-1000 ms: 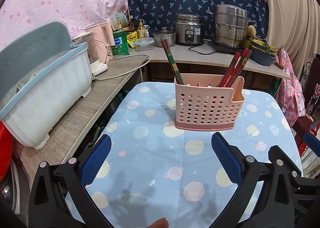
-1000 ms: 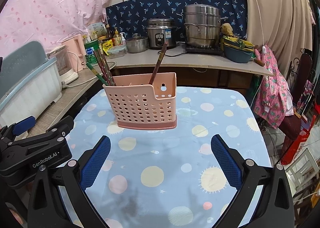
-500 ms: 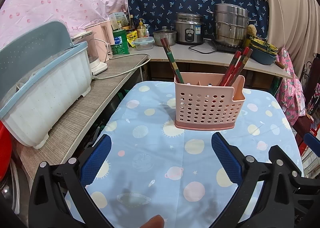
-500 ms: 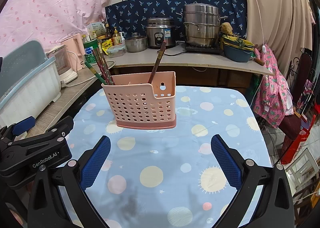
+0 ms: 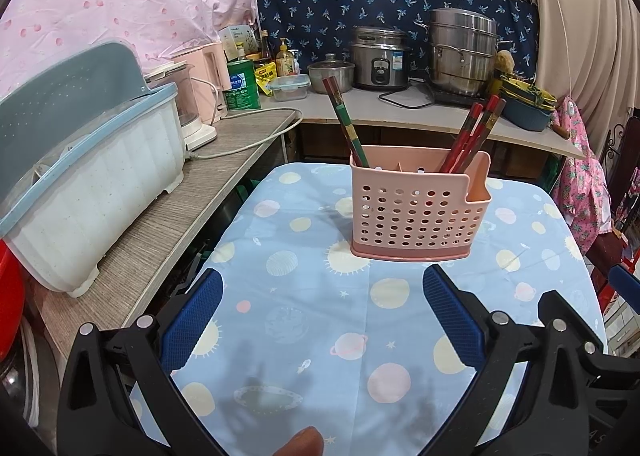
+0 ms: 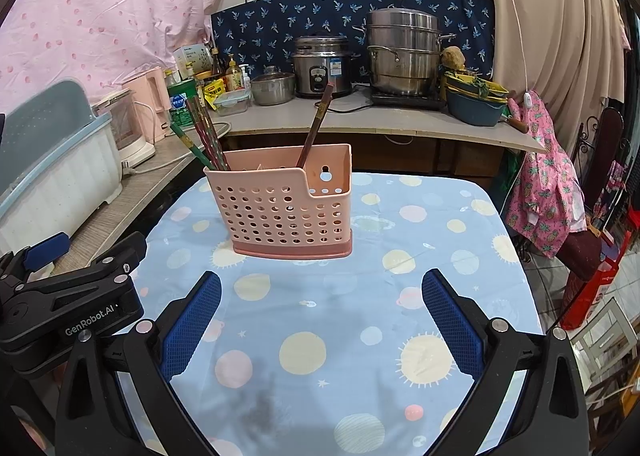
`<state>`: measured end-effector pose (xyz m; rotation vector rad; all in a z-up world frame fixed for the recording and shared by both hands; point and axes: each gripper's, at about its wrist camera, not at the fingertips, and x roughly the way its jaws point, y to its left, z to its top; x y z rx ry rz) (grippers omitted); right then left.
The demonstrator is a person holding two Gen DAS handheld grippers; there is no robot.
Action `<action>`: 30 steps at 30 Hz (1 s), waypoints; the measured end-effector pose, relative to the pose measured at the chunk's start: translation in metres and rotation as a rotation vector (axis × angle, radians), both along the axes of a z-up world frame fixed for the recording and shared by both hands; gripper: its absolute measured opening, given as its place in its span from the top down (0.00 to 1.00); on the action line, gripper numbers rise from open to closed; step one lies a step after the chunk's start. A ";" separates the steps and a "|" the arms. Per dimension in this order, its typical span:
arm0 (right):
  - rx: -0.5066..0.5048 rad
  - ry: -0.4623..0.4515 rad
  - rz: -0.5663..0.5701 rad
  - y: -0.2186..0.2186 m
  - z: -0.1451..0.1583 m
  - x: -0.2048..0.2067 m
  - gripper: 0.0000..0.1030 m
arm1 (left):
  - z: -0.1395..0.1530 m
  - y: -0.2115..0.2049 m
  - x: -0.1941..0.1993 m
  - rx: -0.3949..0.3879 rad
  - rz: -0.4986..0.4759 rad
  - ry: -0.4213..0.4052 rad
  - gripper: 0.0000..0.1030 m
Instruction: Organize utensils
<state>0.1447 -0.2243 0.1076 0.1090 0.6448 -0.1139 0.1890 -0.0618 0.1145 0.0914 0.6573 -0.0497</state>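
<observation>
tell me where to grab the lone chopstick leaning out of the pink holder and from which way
Probably best to grip the lone chopstick on its bare upper shaft, well above the rim of the pink holder, closing across its width. It leans up and to the right in the right wrist view, clear of the chopstick bundle at the other end, so the open right gripper can come in from the front and above.

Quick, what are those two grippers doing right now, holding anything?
Left gripper: open, holding nothing, above the tablecloth short of the pink utensil caddy.
Right gripper: open, holding nothing, also short of the caddy.
</observation>
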 end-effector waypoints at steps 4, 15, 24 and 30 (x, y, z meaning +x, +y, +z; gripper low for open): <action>-0.001 0.000 -0.001 -0.002 -0.001 0.000 0.05 | 0.000 0.000 0.000 -0.001 -0.001 0.002 0.07; -0.002 0.000 0.000 -0.001 -0.001 0.000 0.06 | -0.003 0.000 0.003 0.002 0.008 0.000 0.07; -0.003 0.002 0.000 -0.002 -0.002 0.000 0.06 | -0.004 0.000 0.004 0.007 0.006 -0.003 0.07; -0.008 0.003 0.003 -0.004 -0.002 0.002 0.05 | -0.005 -0.004 0.005 0.025 0.016 -0.014 0.07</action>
